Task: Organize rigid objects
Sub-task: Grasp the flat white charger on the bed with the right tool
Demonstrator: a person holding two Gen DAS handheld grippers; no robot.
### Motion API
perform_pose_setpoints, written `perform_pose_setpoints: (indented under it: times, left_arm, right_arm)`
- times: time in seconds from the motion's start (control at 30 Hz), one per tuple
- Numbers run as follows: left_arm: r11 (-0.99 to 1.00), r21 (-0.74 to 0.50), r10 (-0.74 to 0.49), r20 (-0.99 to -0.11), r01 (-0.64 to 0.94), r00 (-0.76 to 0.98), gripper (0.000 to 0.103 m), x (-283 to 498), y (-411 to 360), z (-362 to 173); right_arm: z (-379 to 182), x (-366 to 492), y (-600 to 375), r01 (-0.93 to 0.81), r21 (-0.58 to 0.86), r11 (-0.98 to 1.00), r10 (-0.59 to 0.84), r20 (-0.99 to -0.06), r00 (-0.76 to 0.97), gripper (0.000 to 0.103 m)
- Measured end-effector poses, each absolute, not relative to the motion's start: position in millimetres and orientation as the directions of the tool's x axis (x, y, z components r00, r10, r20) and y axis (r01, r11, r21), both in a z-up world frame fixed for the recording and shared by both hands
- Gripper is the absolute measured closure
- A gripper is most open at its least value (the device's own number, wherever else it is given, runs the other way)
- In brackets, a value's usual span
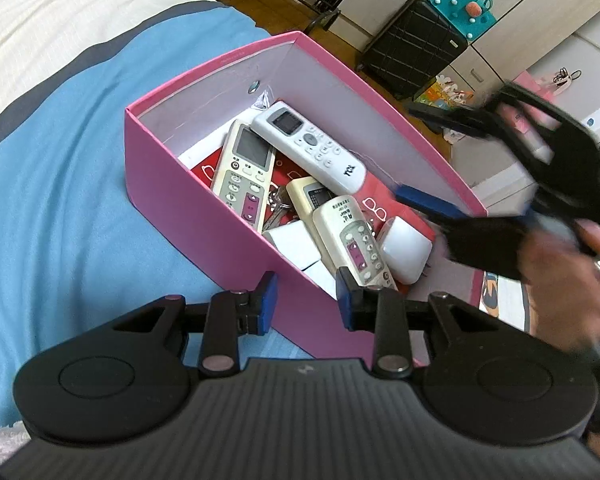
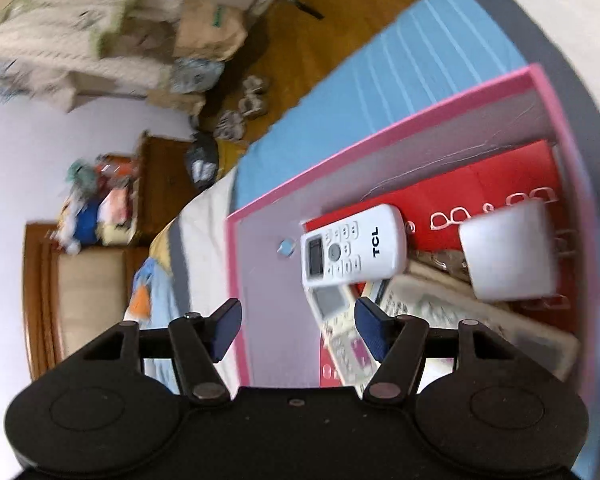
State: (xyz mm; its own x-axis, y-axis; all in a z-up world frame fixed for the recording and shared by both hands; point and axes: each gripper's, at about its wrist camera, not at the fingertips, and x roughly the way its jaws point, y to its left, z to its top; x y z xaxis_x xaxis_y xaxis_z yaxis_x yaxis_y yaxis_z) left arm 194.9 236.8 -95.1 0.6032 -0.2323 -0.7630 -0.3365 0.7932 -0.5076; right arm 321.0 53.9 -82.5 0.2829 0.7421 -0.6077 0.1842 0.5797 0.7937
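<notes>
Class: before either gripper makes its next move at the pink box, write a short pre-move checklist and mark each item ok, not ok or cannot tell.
1. Left gripper open and empty: ok.
2. Right gripper open and empty: ok.
3. Pink box upright on the bed: ok.
4. TCL remote unobstructed on top: ok.
5. Keys free to lift: not ok, partly under remotes.
6. Right view sharp enough to aim: not ok, blurred.

A bed with a blue sheet [image 1: 60, 184] and cream, grey-banded bedding [image 1: 60, 12] stands on a wooden floor [image 2: 320, 28]. A black suitcase [image 1: 412, 48] leans by pale cabinets [image 1: 512, 4]. What looks like a wooden dresser [image 2: 160, 184] appears blurred against a white wall [image 2: 28, 152].
</notes>
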Motion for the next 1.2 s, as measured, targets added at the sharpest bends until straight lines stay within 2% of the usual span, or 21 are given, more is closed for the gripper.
perform_pose_setpoints:
  times: [0.17, 0.27, 0.53, 0.73, 0.83, 0.9, 1.07, 1.2]
  left_arm:
    - [0.787, -0.506, -0.232, -0.773, -0.353, 0.591, 0.073, 197.4, 237.5, -94.6]
    - [0.803, -0.482, -0.211, -0.78, -0.351, 0.589, 0.073, 197.5, 233.1, -92.2]
    - [0.802, -0.477, -0.201, -0.783, -0.359, 0.589, 0.074, 195.3, 230.3, -90.6]
    - [0.786, -0.511, -0.242, -0.773, -0.349, 0.586, 0.074, 195.4, 229.5, -92.9]
    - [0.788, -0.509, -0.241, -0.773, -0.347, 0.587, 0.074, 195.6, 228.3, -93.1]
    - [0.791, -0.506, -0.238, -0.773, -0.345, 0.587, 0.074, 195.8, 228.0, -92.4]
    - [0.818, -0.467, -0.207, -0.783, -0.335, 0.587, 0.074, 195.2, 221.6, -87.5]
    - [0.821, -0.462, -0.202, -0.785, -0.336, 0.585, 0.074, 197.0, 221.6, -86.6]
  right_arm:
    - [-35.9, 283.8, 1.8, -0.03, 0.769, 0.639, 0.735, -0.599, 0.318, 0.035]
    - [-18.0, 262.6, -37.5, -0.105, 0.702, 0.704, 0.686, -0.635, 0.355, 0.035]
    - [6.7, 219.9, -114.9, -0.248, 0.348, 0.904, 0.427, -0.746, 0.511, 0.035]
    - [-16.7, 222.2, -137.4, -0.318, 0.176, 0.932, 0.336, -0.749, 0.571, 0.033]
    - [-37.3, 232.0, -127.4, -0.417, 0.012, 0.909, 0.279, -0.761, 0.586, 0.033]
    - [-54.0, 241.9, -120.9, -0.488, -0.078, 0.869, 0.25, -0.782, 0.571, 0.033]
    - [-89.5, 273.5, -101.7, -0.671, -0.197, 0.714, 0.192, -0.867, 0.459, 0.034]
    - [-111.1, 302.1, -104.6, -0.638, -0.272, 0.721, 0.106, -0.866, 0.489, 0.033]
